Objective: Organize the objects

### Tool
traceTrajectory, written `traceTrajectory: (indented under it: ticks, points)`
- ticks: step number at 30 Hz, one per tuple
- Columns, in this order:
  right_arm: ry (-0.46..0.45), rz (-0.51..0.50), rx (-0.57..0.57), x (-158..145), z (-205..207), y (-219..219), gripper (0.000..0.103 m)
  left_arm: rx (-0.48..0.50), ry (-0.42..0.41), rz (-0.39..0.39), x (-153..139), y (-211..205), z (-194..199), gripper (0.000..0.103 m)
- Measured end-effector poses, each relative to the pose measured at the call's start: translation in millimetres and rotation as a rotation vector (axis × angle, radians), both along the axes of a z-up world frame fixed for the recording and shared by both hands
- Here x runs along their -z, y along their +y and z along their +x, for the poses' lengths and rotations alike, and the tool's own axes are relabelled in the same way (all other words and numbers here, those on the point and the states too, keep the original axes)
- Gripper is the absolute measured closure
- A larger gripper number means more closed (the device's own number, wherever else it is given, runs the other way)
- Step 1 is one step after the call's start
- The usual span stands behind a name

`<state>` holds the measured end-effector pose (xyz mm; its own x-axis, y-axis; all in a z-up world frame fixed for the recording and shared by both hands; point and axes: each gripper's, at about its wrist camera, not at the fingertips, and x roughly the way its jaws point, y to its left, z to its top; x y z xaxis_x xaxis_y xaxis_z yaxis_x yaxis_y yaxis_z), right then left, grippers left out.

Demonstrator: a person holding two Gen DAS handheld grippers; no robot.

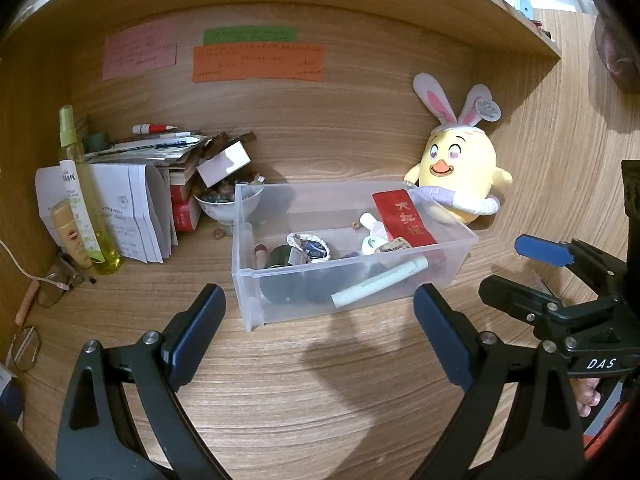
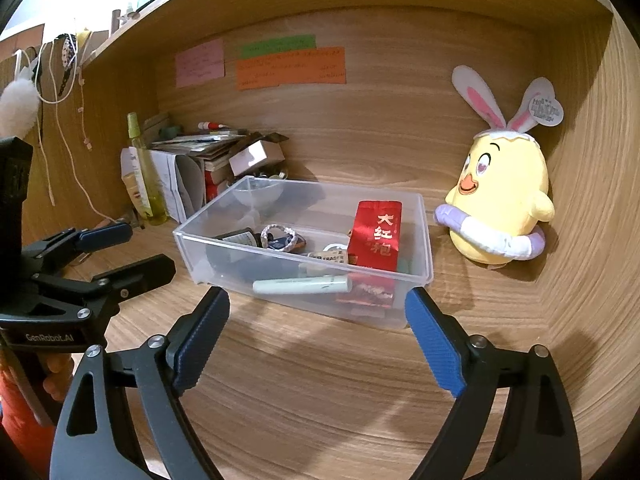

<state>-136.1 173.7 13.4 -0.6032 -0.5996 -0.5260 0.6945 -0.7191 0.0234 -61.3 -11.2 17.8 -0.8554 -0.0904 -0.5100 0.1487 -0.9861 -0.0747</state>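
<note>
Several small things already lie in the clear box (image 2: 416,236) on the desk (image 2: 320,380), while my left gripper (image 1: 318,312) and right gripper (image 2: 316,316) hover spread and empty, clutter beside the bottle (image 1: 86,200) unsorted.

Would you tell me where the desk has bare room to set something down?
Bare wood lies in front of the bin, near both grippers, and behind it up to the back wall. The left corner around the papers and bottle is crowded.
</note>
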Motion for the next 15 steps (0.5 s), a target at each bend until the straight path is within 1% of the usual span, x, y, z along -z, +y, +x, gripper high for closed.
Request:
traceTrajectory:
  ticks: [9, 15]
  points:
    - [-0.005, -0.005, -0.007, 1.1, 0.2, -1.0, 0.014, 0.001, -0.001, -0.002, -0.3, 1.9, 0.8, 0.007]
    - [-0.002, -0.003, -0.013, 1.0, 1.6, -2.4, 0.014, 0.01, 0.005, -0.021, -2.9, 5.8, 1.4, 0.007]
